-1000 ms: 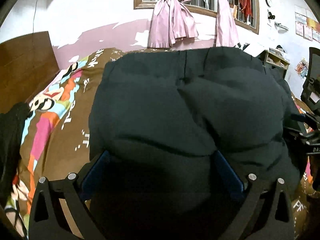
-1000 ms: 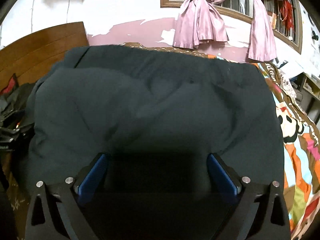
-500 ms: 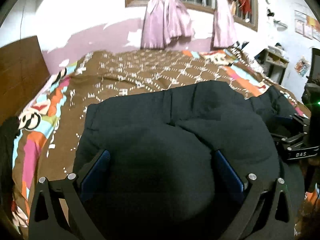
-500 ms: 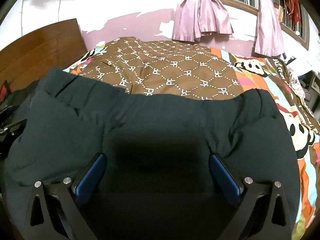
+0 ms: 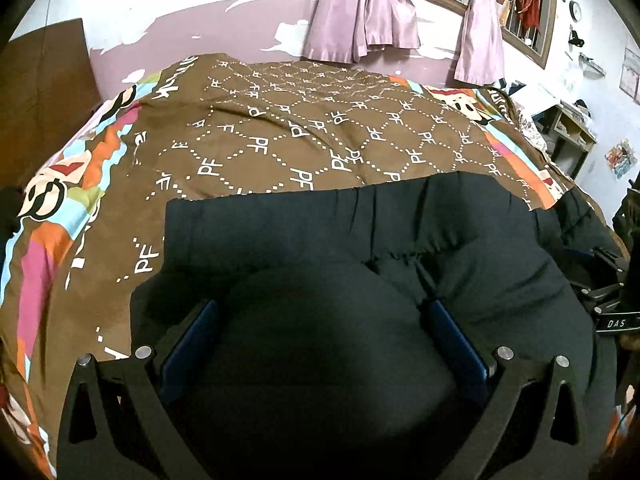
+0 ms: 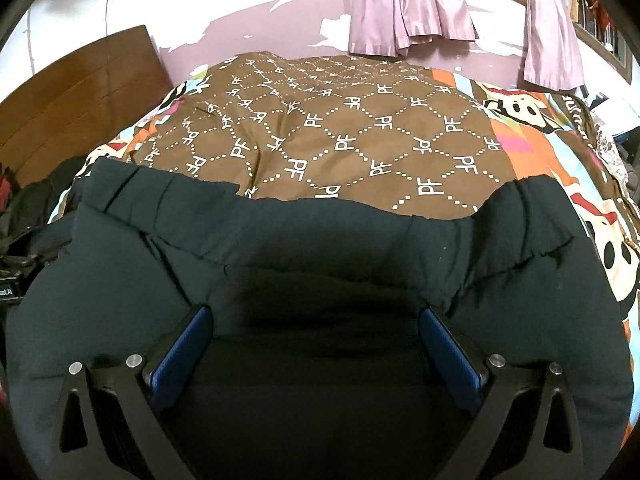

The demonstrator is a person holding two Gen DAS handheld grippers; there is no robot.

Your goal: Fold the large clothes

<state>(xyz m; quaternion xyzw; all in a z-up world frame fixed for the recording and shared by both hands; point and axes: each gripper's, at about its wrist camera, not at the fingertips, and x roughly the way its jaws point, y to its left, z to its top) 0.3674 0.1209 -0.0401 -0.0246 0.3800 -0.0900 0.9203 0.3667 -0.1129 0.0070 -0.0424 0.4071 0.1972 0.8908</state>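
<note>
Dark padded garment [image 5: 360, 248], elastic hem farthest from the cameras, lying across the near part of a brown "PF"-patterned bedspread [image 5: 304, 136]. Left gripper [image 5: 322, 320] and right gripper [image 6: 314, 324] each have blue-padded jaws set wide, with bunched fabric between them.

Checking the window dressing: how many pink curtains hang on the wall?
2: one knotted curtain above the bed's middle, one further right. More may be out of frame.

One dark garment [image 5: 304, 240] lies on one bed [image 5: 280, 132], two pink curtains [image 5: 360, 12] hang behind it, and two tongs [image 5: 320, 344] are here.
</note>
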